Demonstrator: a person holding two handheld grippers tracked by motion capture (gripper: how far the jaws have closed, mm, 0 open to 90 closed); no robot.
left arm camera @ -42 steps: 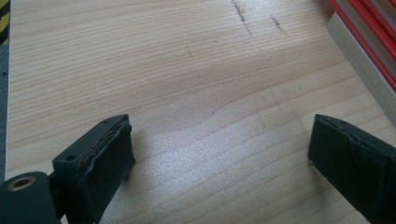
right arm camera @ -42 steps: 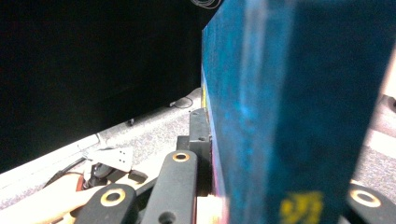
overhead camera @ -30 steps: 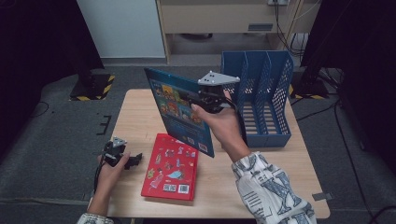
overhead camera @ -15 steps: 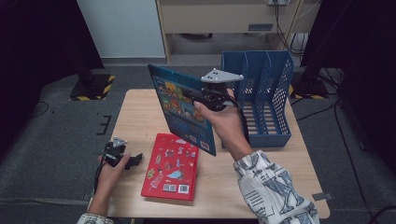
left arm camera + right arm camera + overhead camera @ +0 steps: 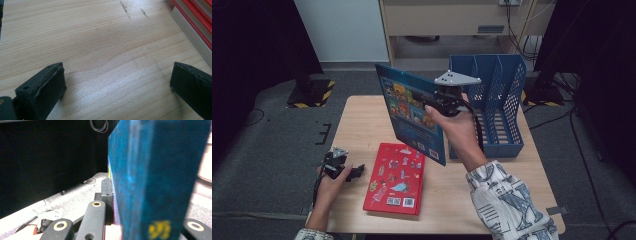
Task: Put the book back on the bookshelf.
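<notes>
Right gripper (image 5: 443,102), frame center, clamped the blue book (image 5: 412,112) upright beside the blue file rack (image 5: 504,100). Left gripper (image 5: 343,169), lower left, rested wide open and empty near the red book (image 5: 397,177) on the table (image 5: 362,120).

Blue book (image 5: 160,170): near edge blurred in right gripper view, top and bottom cropped; yellow mark at lower right unreadable. Right gripper (image 5: 438,106): jaws hidden behind the cover, high view. Red book (image 5: 193,30): cropped at upper right, left gripper view.
</notes>
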